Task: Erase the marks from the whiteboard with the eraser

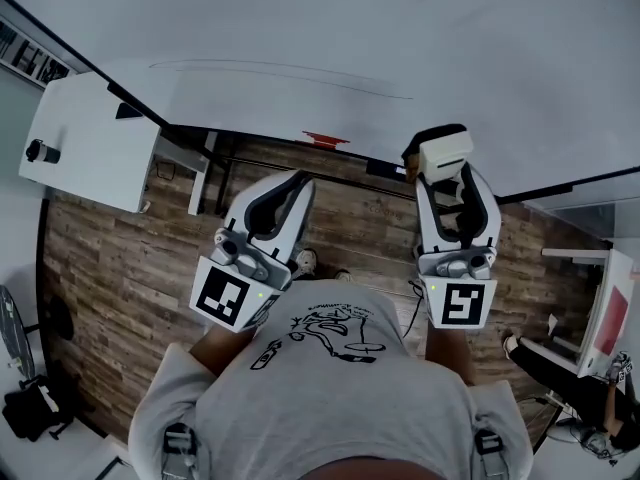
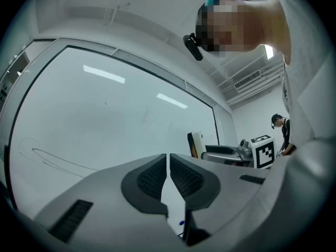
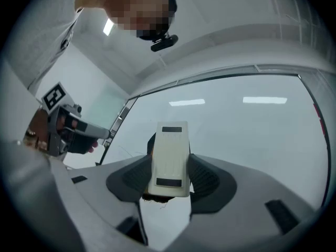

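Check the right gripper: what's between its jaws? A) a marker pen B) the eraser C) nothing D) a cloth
B: in the right gripper view, the right gripper has its jaws clamped on the two sides of the cream-coloured eraser, which sticks out ahead toward the whiteboard.

Wood-plank floor (image 1: 120, 268) below; white box (image 1: 85, 143) with black knob (image 1: 38, 151) at left.

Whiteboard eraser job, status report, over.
Left gripper shut, empty. Right gripper shut on eraser. Faint curved marks on whiteboard, unerased. Nothing seen blocking the board.
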A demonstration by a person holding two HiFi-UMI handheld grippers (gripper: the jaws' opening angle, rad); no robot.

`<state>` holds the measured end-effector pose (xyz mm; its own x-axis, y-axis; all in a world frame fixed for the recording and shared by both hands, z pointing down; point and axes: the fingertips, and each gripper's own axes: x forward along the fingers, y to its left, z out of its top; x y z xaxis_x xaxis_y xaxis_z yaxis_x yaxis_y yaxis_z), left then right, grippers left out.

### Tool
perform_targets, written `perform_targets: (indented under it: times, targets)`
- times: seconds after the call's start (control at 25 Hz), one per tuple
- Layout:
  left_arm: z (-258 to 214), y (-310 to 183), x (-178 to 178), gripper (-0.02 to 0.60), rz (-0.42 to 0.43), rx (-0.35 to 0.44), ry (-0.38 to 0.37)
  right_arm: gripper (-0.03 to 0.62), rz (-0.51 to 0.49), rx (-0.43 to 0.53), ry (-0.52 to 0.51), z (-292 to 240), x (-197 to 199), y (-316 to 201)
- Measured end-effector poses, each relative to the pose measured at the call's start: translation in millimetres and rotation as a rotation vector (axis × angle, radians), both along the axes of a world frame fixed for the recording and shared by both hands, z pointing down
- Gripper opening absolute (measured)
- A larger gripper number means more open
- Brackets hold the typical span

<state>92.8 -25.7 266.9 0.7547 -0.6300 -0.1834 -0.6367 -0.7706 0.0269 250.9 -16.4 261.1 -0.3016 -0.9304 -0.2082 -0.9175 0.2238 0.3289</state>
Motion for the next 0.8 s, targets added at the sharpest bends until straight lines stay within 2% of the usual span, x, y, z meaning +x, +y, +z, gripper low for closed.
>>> perform_targets:
  times: [0.32, 0.56, 0.8]
  targets:
    - [-4, -10, -8, 0.035, -0.016, 0.002, -0.005, 0.227, 0.167, 0.076, 0.233, -7, 23, -50]
    - [-3, -20, -16, 0.035, -0.028, -0.003, 0.004, 0.227, 0.279, 0.062, 0.439, 10, 32, -87]
    - [1, -29, -18, 0.035, -0.038, -0.008, 0.001, 0.227, 0.317, 0.086, 0.529, 15, 35, -116]
